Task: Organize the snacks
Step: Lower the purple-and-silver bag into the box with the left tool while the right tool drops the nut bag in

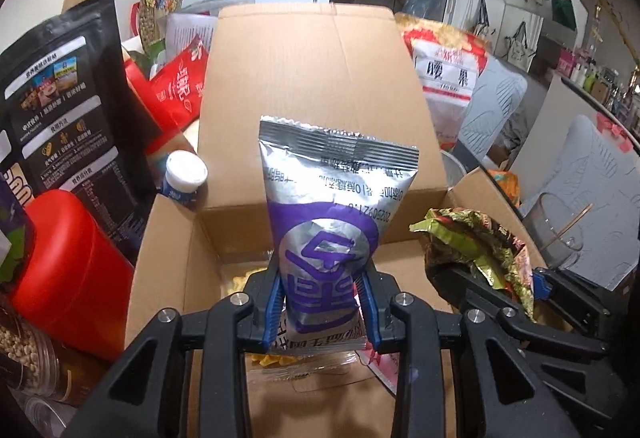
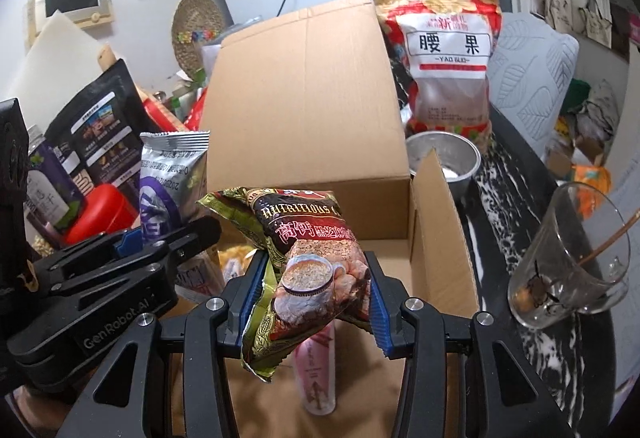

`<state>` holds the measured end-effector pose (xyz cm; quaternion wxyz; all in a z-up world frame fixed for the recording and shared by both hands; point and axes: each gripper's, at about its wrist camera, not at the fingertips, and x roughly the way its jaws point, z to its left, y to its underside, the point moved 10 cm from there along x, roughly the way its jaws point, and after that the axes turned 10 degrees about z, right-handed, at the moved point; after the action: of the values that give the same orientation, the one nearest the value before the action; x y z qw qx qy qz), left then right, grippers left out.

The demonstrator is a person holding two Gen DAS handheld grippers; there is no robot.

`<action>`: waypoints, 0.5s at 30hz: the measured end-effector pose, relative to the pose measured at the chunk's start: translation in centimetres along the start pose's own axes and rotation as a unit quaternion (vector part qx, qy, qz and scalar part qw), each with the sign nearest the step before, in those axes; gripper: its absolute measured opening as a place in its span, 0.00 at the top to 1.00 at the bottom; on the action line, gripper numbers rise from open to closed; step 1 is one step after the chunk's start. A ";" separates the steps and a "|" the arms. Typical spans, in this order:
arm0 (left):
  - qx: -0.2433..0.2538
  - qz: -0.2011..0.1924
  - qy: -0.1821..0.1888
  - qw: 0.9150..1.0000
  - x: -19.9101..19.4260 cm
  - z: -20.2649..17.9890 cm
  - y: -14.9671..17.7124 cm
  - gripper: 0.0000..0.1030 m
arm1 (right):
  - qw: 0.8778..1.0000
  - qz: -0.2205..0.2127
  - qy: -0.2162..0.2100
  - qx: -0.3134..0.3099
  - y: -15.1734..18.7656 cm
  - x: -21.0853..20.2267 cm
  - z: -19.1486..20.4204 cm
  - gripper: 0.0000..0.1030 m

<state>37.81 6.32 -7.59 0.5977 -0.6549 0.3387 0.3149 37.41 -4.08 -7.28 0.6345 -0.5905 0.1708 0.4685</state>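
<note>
**Two snack packets held above the open box**

The left gripper (image 1: 320, 308) pinches a silver and purple packet (image 1: 326, 234) by its lower part, and the packet stands upright between the blue pads (image 1: 271, 312). The right gripper (image 2: 314, 302) pinches a brown cereal packet (image 2: 308, 270) in the same way; this one is crumpled and hangs a little to the side. Both packets are over the open cardboard box (image 1: 320, 86), where some snacks already lie on the bottom, among them a pink packet (image 2: 318, 374).

To do this step well, I think each packet should go lower inside the box before the pads let go, and toward a free part of the floor, so it does not fall on the others. The two grippers are near each other, so one at a time is safer.

Around the box it is crowded. On the left stand a red container (image 1: 68, 262) and a black pouch (image 1: 68, 110). On the right a drinking glass (image 2: 572, 258) stands close to the box flap and could be knocked. A metal cup (image 2: 444, 158) and a cashew bag (image 2: 448, 58) are farther behind.
</note>
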 end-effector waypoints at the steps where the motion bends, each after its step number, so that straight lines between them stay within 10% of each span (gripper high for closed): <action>1: -0.002 0.005 0.001 1.000 0.2 0.0 0.1 0.68 | 1.000 0.004 0.001 0.000 0.1 0.1 -0.1 0.56; 9: -0.033 0.063 -0.002 0.997 2.6 1.2 1.1 0.67 | 1.000 0.012 -0.003 0.001 0.4 0.3 0.0 0.47; 15: -0.037 0.055 -0.020 0.998 2.6 1.8 1.0 0.43 | 1.000 0.011 -0.005 -0.002 0.4 0.1 0.2 0.45</action>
<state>38.47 7.89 -10.42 0.5609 -0.6509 0.3506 0.3726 37.05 -3.94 -7.52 0.6292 -0.5878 0.1732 0.4781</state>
